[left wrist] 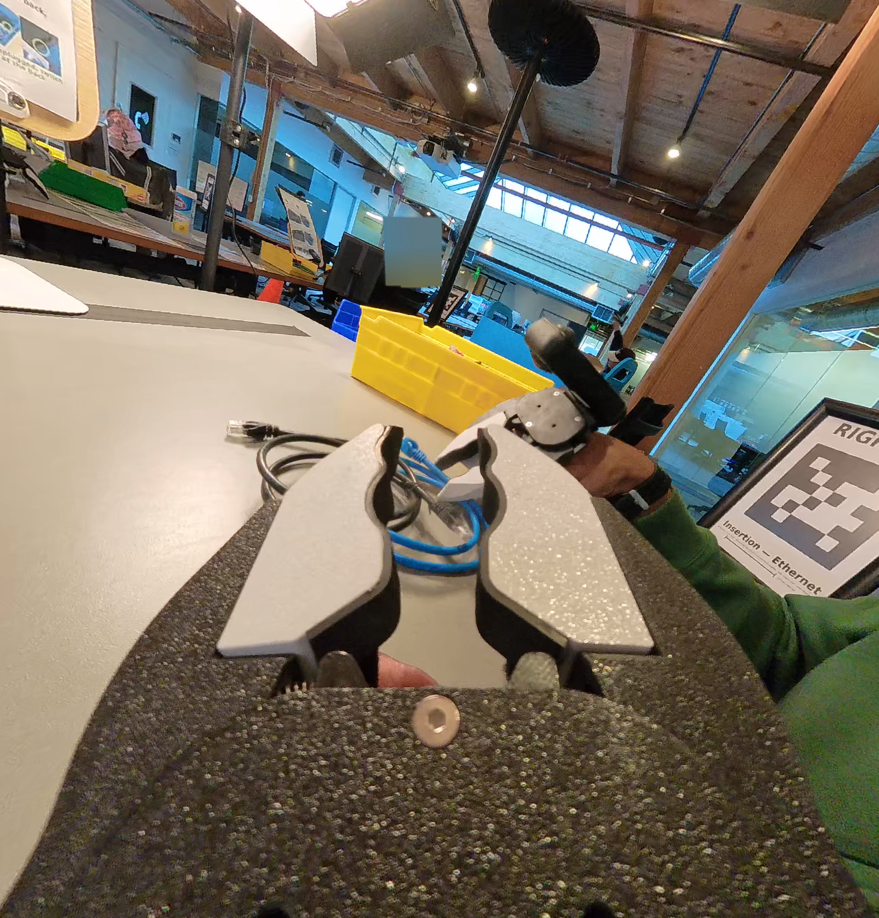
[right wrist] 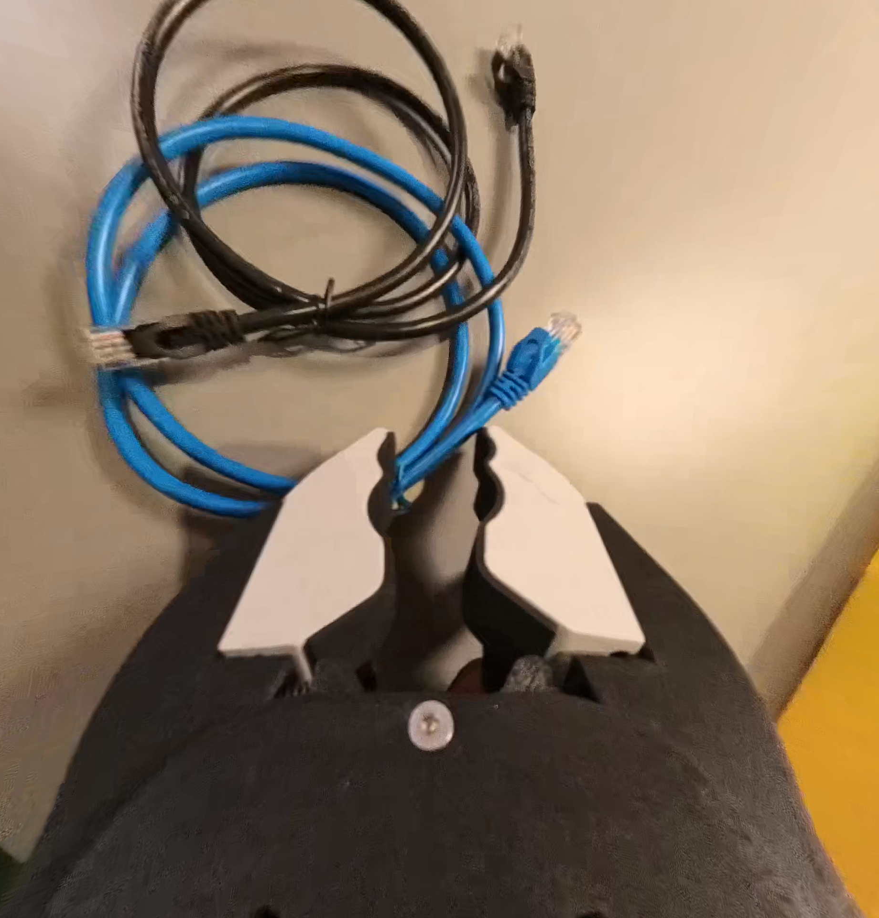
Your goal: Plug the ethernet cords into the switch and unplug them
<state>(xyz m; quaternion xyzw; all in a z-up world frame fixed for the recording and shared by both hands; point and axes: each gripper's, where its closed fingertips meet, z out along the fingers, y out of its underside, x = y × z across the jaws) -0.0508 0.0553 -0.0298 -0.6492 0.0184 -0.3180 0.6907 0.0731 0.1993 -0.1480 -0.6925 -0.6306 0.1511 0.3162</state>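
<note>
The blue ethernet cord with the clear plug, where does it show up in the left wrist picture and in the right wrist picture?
Left wrist view: the blue ethernet cord lies coiled on the grey table, seen through the gap of the open left gripper, mid-frame.
Right wrist view: its coil fills the left-centre, and its clear plug points up-right, past the right gripper.
Shared landmark: the coiled black ethernet cord that overlaps it.

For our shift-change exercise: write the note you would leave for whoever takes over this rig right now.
Left gripper: open, empty, hovering short of the cords.
Right gripper: open, blue cord running between its fingers, not clamped.
Blue and black cord lie coiled together on the table, all visible plugs free.
Switch: not in view.
Done: nothing plugged.
Left: grasp a plug, insert, unplug.
</note>
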